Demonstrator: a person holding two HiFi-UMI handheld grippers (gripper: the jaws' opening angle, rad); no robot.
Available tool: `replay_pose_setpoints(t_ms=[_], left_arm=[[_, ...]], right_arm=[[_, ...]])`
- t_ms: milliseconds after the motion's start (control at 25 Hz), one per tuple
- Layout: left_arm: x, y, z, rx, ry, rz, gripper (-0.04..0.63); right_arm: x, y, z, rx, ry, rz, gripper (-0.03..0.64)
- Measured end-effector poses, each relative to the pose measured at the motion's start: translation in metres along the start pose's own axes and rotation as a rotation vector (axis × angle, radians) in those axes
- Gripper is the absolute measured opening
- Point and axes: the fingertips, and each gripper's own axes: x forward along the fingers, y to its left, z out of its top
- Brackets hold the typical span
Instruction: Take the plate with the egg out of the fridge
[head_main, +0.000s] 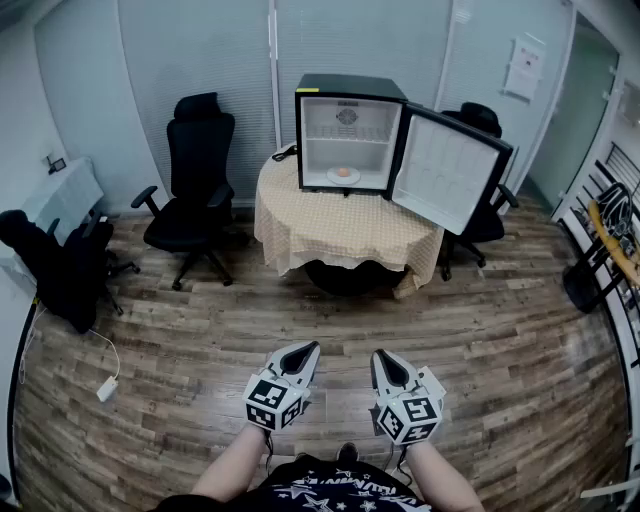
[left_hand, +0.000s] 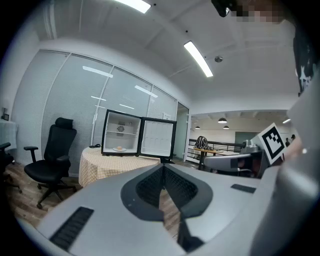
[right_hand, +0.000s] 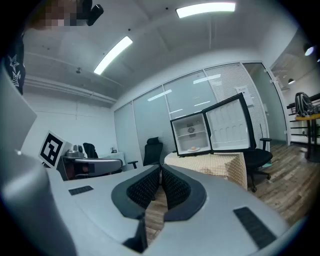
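Approach step, nothing grasped: the fridge (head_main: 350, 135) stands on a table (head_main: 340, 235) well ahead of both grippers, door (head_main: 447, 170) already open, with the plate (head_main: 343, 178) and its egg (head_main: 344, 172) on the fridge floor, far out of reach. Left gripper (head_main: 305, 350) and right gripper (head_main: 379, 358) sit side by side, jaws pressed together, both empty. Next, as I judge it: close in on the fridge, spread one pair of jaws, take the plate rim level so the egg stays put.

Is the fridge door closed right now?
No, the fridge door stands swung open, and the plate with the egg shows inside.
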Motion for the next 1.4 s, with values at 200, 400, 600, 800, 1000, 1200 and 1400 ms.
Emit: replay_pose_setpoints(t_ms=[200,400,600,800,1000,1200,1400], left_arm=[[-0.005,0.002,-0.005,0.006,0.009,0.005,0.008],[-0.012,0.003,-0.007,0.008,0.014,0.005,0.008],[-0.017,0.006,-0.004,-0.004,-0.001,0.007,0.008],[-0.022,0.009,-0.010,-0.014,0.006,0.002,0.008],[-0.036,0.014,-0.015,-0.027,0.010,-0.011,0.008],[-0.046,0.023,-0.022,-0.030,0.009,-0.031,0.008],[-0.049,0.036,-0.028,-0.044,0.014,-0.026,0.008]], right_arm=[[0.005,0.004,-0.007,0.016,0.010,-0.005,0.035],[0.008,0.009,-0.011,0.024,0.023,-0.009,0.035],[0.013,0.016,-0.017,0.031,0.036,0.000,0.035],[0.012,0.023,-0.019,0.002,0.022,-0.004,0.035],[0.008,0.029,-0.019,0.038,-0.026,-0.014,0.035],[0.000,0.026,-0.037,0.053,-0.008,-0.094,0.037],[-0.001,0.026,-0.055,0.071,0.028,-0.127,0.037]])
